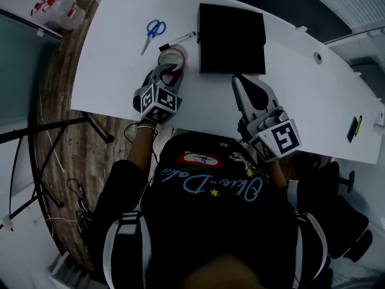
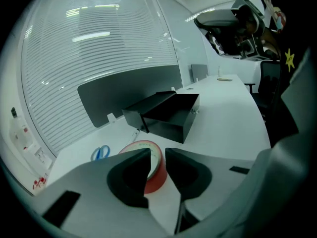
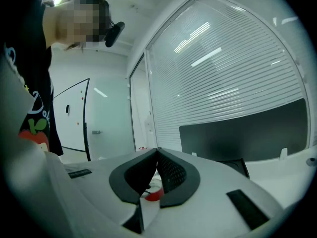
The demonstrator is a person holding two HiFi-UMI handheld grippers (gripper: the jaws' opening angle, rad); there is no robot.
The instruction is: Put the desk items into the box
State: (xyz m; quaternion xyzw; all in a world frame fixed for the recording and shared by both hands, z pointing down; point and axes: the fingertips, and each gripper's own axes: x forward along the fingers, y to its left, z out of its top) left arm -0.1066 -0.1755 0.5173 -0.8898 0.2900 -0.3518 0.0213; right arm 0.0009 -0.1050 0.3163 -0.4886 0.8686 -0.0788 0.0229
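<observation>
A red tape roll lies flat on the white desk, left of the black open box. My left gripper reaches down onto it. In the left gripper view my left gripper is open, its jaws standing astride the near wall of the tape roll without pressing it. Blue scissors and a pen lie beyond the tape. My right gripper hovers just before the box's front edge. In its own view the right gripper is shut and holds nothing.
The box stands open-topped beyond the tape, with the scissors to its left. A dark partition panel runs behind the desk. A small black item sits at the desk's right end. Tripod legs stand on the wooden floor.
</observation>
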